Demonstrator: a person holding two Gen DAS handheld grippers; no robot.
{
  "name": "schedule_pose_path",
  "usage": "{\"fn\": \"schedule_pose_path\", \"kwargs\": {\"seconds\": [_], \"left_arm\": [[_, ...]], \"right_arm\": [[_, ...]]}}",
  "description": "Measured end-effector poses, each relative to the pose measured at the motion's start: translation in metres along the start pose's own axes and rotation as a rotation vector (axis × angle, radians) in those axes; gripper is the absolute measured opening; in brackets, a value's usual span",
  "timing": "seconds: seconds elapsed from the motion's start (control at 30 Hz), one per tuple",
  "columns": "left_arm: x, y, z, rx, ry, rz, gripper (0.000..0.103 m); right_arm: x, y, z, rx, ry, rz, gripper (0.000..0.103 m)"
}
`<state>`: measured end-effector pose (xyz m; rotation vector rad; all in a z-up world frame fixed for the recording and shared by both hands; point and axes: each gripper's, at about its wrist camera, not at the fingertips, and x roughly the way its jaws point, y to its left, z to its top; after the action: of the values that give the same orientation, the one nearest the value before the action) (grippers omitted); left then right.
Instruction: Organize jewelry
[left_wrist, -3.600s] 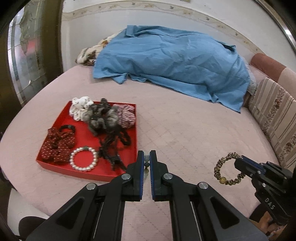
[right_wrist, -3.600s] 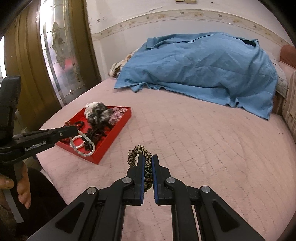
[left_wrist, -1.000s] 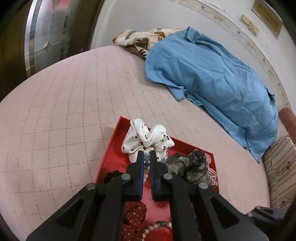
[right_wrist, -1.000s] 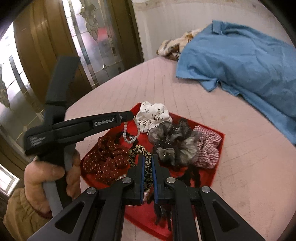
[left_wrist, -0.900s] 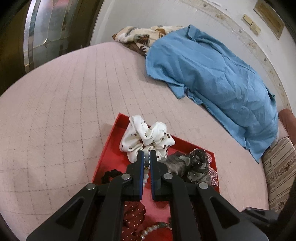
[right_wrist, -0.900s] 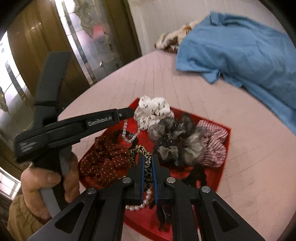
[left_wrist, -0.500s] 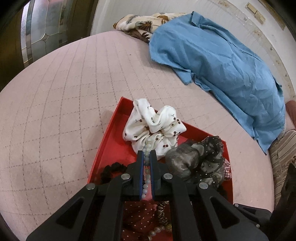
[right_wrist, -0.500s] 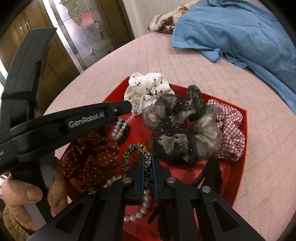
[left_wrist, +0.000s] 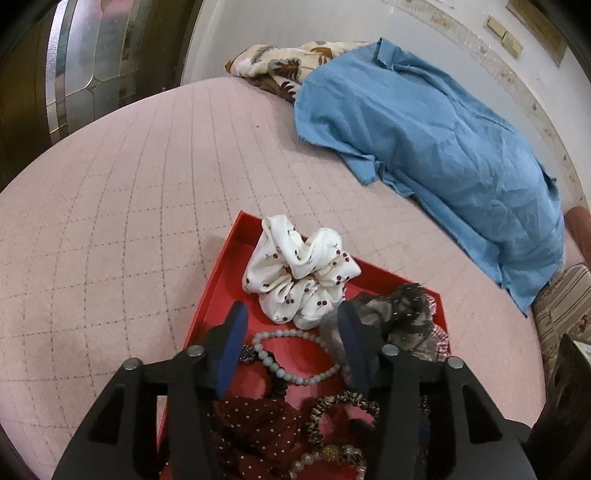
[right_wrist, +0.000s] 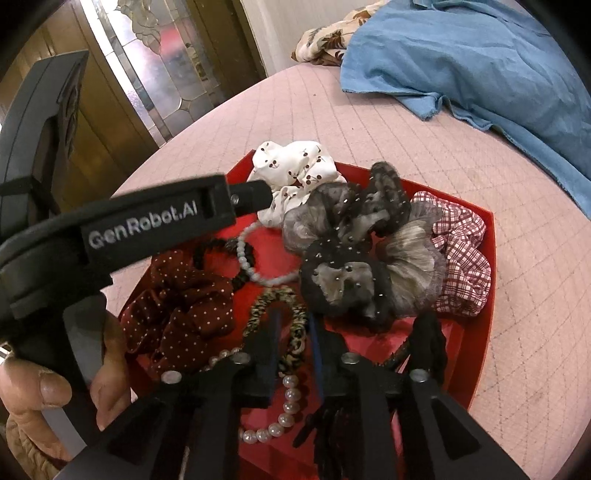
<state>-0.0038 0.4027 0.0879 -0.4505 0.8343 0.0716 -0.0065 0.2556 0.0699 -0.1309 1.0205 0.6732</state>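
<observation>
A red tray (left_wrist: 221, 266) (right_wrist: 491, 258) of hair ties and bracelets lies on the pink quilted bed (left_wrist: 110, 221). My left gripper (left_wrist: 293, 338) hangs just over it, its jaws opening. The grey bead bracelet (left_wrist: 295, 356) (right_wrist: 251, 267) lies loose on the tray floor below them, untouched by the pads. My right gripper (right_wrist: 295, 334) is low over the tray's near part, its jaws opening too. The leopard-print bracelet (right_wrist: 275, 301) (left_wrist: 343, 402) runs between its pads and rests on the tray. One of the left gripper's fingers (right_wrist: 251, 195) crosses the right wrist view.
The tray also holds a white cherry scrunchie (left_wrist: 303, 277), grey-black scrunchies (right_wrist: 351, 251), a plaid one (right_wrist: 461, 258), a dotted dark red one (right_wrist: 184, 295), a pearl bracelet (right_wrist: 288, 406) and a black clip (right_wrist: 424, 343). A blue cloth (left_wrist: 443, 140) lies at the back. A person's hand (right_wrist: 37, 398) grips the left handle.
Both grippers were shut half a second ago and now stand apart. The grey bead bracelet has dropped from the left jaws onto the tray; the leopard bracelet sits freed between the right jaws.
</observation>
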Motion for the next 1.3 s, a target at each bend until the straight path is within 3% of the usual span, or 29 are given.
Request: {"fn": "schedule_pose_path", "kwargs": {"seconds": [0.07, 0.37, 0.5, 0.77, 0.9, 1.0, 1.3], "left_arm": [[-0.003, -0.001, 0.000, -0.002, -0.007, -0.002, 0.057], [-0.013, -0.005, -0.002, -0.001, -0.032, -0.004, 0.068], [-0.020, -0.010, -0.006, 0.028, -0.048, 0.037, 0.075], [-0.036, -0.023, -0.023, 0.118, -0.079, 0.116, 0.077], [-0.046, -0.027, -0.033, 0.140, -0.134, 0.171, 0.078], [-0.056, -0.032, -0.041, 0.155, -0.187, 0.218, 0.085], [-0.097, -0.050, -0.078, 0.204, -0.315, 0.286, 0.092]], "right_arm": [[-0.005, 0.003, -0.002, -0.010, -0.014, -0.006, 0.036], [-0.027, 0.015, -0.008, -0.064, -0.051, -0.029, 0.038], [-0.038, 0.015, -0.013, -0.057, -0.065, -0.028, 0.041], [-0.068, 0.011, -0.026, -0.033, -0.103, -0.034, 0.049], [-0.081, 0.007, -0.039, -0.026, -0.116, -0.051, 0.051], [-0.091, 0.003, -0.051, -0.022, -0.126, -0.073, 0.053], [-0.114, -0.016, -0.087, 0.021, -0.144, -0.113, 0.057]]}}
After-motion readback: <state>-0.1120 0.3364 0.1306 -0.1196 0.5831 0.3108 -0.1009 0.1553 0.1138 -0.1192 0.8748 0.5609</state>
